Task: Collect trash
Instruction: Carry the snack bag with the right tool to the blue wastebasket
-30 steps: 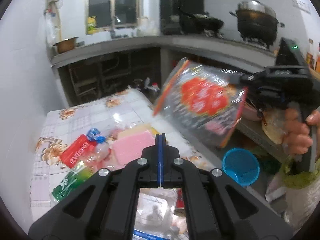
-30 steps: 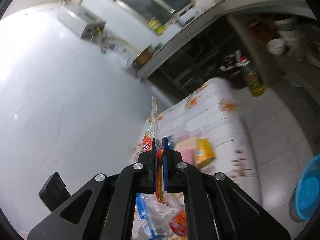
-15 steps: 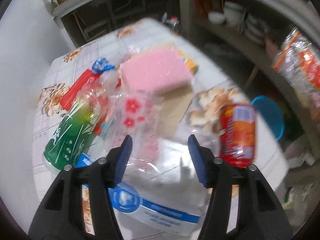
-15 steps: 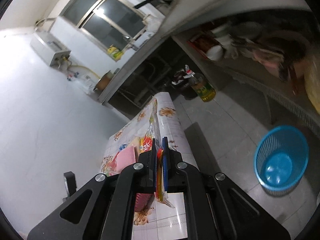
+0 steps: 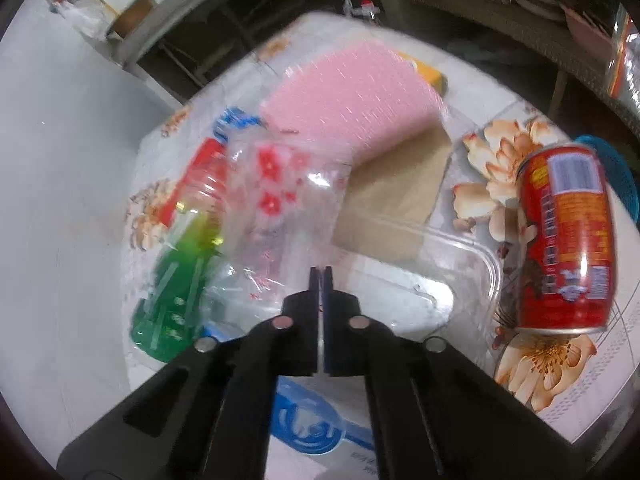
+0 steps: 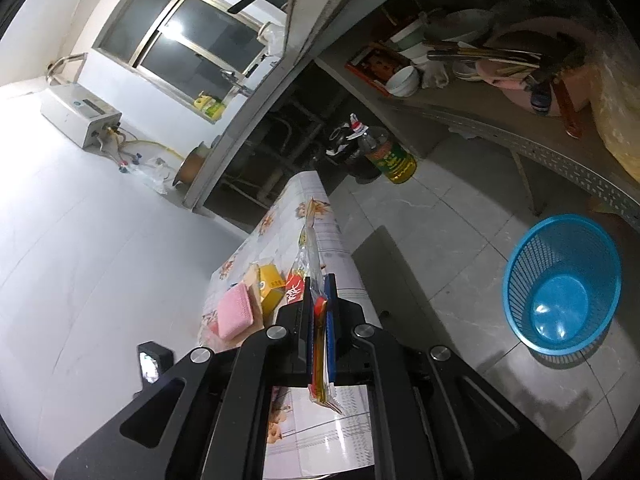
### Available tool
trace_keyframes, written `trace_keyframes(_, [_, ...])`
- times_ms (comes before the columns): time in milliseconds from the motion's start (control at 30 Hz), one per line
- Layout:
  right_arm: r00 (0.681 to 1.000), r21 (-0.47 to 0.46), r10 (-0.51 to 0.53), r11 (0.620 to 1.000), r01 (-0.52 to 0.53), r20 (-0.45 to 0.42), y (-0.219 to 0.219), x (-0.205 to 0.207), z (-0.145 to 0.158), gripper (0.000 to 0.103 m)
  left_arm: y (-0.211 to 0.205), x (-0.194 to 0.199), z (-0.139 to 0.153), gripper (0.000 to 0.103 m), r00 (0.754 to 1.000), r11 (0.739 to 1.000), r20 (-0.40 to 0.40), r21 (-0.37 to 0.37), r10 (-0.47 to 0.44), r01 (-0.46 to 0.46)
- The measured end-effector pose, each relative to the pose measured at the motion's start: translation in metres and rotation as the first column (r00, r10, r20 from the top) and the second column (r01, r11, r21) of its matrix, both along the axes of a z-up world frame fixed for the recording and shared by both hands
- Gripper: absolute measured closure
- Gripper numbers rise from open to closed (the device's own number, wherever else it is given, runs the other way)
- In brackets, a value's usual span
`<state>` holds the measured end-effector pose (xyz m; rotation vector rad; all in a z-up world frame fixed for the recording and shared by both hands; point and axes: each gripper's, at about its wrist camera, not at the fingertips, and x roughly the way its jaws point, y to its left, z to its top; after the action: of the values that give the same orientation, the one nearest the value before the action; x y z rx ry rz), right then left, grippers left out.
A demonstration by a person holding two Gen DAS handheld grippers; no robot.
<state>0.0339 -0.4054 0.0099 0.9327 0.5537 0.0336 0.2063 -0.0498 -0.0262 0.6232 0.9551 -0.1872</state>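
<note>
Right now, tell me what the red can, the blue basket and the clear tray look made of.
Red can: likely thin metal, glossy printed skin with a bright streak. Blue basket: moulded plastic, an open mesh wall above a shiny solid bottom. Clear tray: thin see-through plastic; the table pattern shows through it.

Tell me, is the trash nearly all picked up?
Not nearly. The blue basket on the floor looks empty. The right gripper is shut on a snack wrapper; the left gripper pinches a clear flowered bag. The red can and green bottle wait on the table.
</note>
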Motion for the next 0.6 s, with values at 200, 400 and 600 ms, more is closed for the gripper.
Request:
trace_keyframes(200, [0.999,0.044,-0.038,0.998,0.039,-0.013,-0.013,-0.009,-0.017,0.098,0.001,-0.026,0.044,0.103,0.989,0.999,0.148,-0.031,-0.028,0.033])
trace_keyframes(400, [0.989,0.078,-0.137,0.987,0.141,-0.049,-0.03,-0.03,-0.041,0.098,-0.041,-0.055,0.1,0.103,0.964,0.964,0.233,-0.196,-0.131,0.178])
trace_keyframes(600, [0.95,0.087,-0.279,0.952,0.292,-0.14,-0.058,-0.061,-0.077,0.098,-0.136,-0.073,0.109,0.103,0.926,0.854,0.163,-0.359,-0.34,0.377])
